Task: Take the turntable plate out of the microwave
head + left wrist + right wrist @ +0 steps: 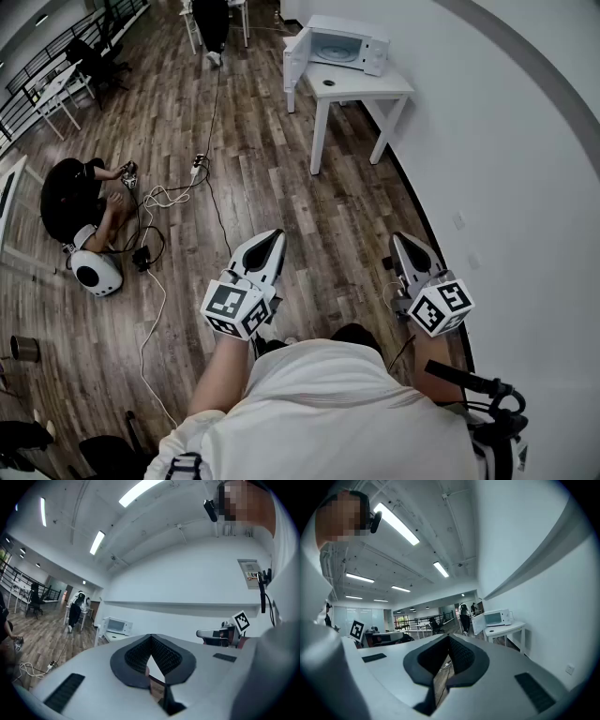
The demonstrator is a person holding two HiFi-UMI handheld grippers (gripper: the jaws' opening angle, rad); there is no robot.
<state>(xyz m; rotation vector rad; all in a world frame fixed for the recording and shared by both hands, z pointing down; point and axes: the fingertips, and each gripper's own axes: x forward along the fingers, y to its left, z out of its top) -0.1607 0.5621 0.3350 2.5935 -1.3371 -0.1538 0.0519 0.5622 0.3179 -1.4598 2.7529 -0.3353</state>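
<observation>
A white microwave (343, 45) stands far ahead on a small white table (364, 86), its door (294, 57) swung open to the left. The turntable plate inside is too small to make out. My left gripper (273, 242) and right gripper (401, 242) are held level in front of my body, several steps short of the table, both shut with nothing between the pads. The left gripper view has the microwave (116, 626) small beyond the shut left gripper (151, 637). From the right gripper (449, 638), the microwave (497, 618) is at the right.
A white wall (525, 187) runs along the right. A person (73, 195) sits on the wooden floor at the left beside a white rounded device (95, 272) and cables (165, 197). Another person (211, 23) stands far back. Desks and chairs (58, 86) fill the far left.
</observation>
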